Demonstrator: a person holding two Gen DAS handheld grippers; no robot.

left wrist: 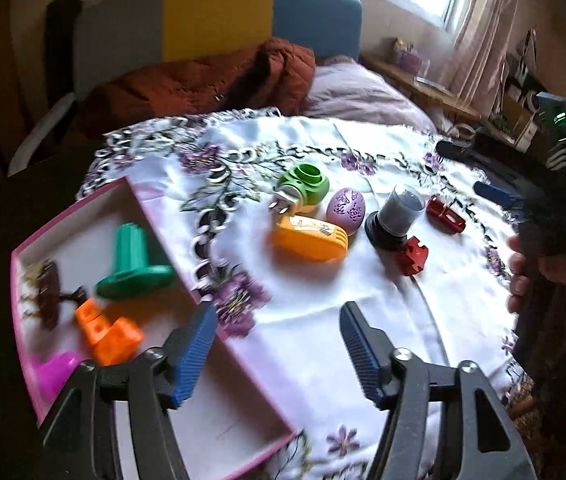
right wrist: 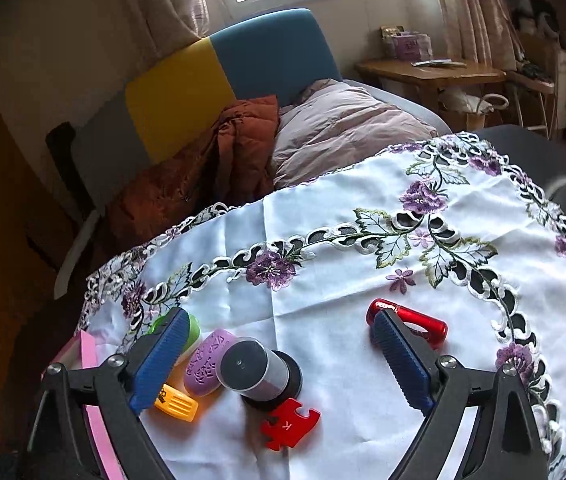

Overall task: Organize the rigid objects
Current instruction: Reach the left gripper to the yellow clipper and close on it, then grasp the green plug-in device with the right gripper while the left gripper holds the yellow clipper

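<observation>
A pink-rimmed box [left wrist: 171, 236] at the left holds a green spool [left wrist: 135, 264], an orange block [left wrist: 109, 332], a brown piece [left wrist: 49, 292] and a magenta piece [left wrist: 57, 372]. On the cloth lie a green plug-in [left wrist: 305, 184], an orange case [left wrist: 309, 236], a purple egg [left wrist: 345, 210], a dark jar [left wrist: 393, 216], a red puzzle piece [left wrist: 413, 256] and a red carabiner [left wrist: 445, 214]. My left gripper [left wrist: 279, 320] is open and empty over the box's near edge. My right gripper [right wrist: 279, 344] is open and empty above the jar [right wrist: 257, 370], egg [right wrist: 207, 362], puzzle piece [right wrist: 289, 424] and carabiner [right wrist: 423, 322].
The table wears a white embroidered cloth [right wrist: 323, 280]. Behind it stand a bed with a rust blanket [right wrist: 219, 160], a pink duvet [right wrist: 343, 128] and a yellow and blue headboard [right wrist: 223, 68]. A wooden side table [right wrist: 427, 70] stands under the window.
</observation>
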